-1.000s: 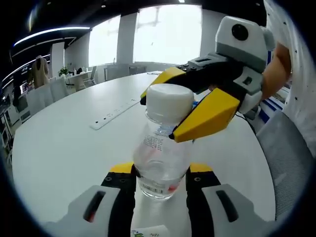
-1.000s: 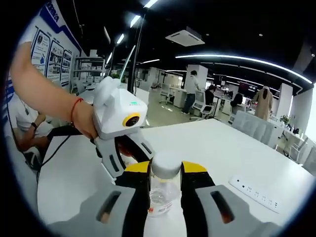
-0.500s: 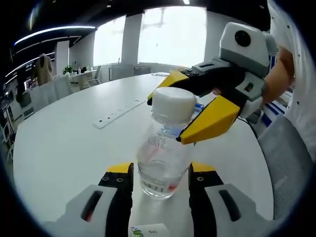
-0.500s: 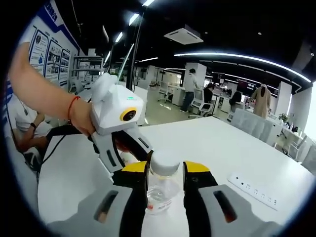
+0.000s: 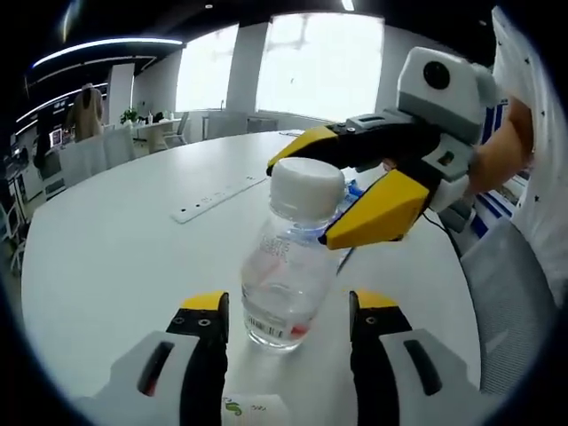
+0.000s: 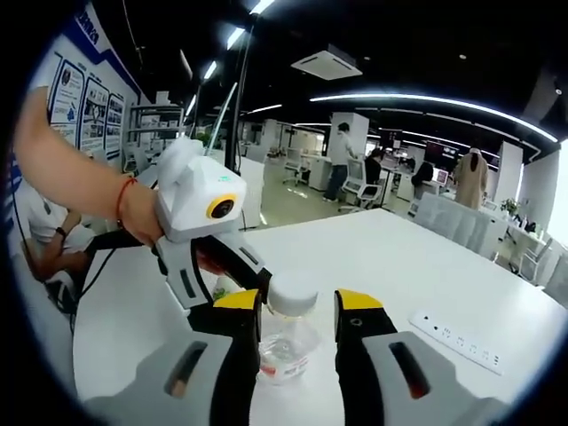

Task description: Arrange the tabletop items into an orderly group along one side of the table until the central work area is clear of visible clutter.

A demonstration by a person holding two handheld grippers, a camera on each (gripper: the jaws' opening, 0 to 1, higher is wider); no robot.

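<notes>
The white table (image 5: 106, 257) spreads broad and round, and a clear plastic bottle (image 5: 288, 266) with a white cap stands upright on it between the two grippers. In the left gripper view, the left gripper (image 5: 288, 311) has its yellow-tipped jaws parted wider than the bottle, one on each side of the base, with a sliver of table showing on both sides, so they are not touching it. The right gripper (image 5: 351, 191) reaches in from the right at cap height, its jaws spread around the neck; in the right gripper view the right gripper (image 6: 297, 306) shows the cap sitting in the gap with clearance either side (the near jaw may brush the cap, though the fisheye makes this hard to judge). A white power strip (image 5: 222, 197) lies farther out on the table, well apart from the bottle. The bottle's printed label is too small to read, as is a scrap of white label (image 5: 244, 410) with a green mark between the left jaws.
</notes>
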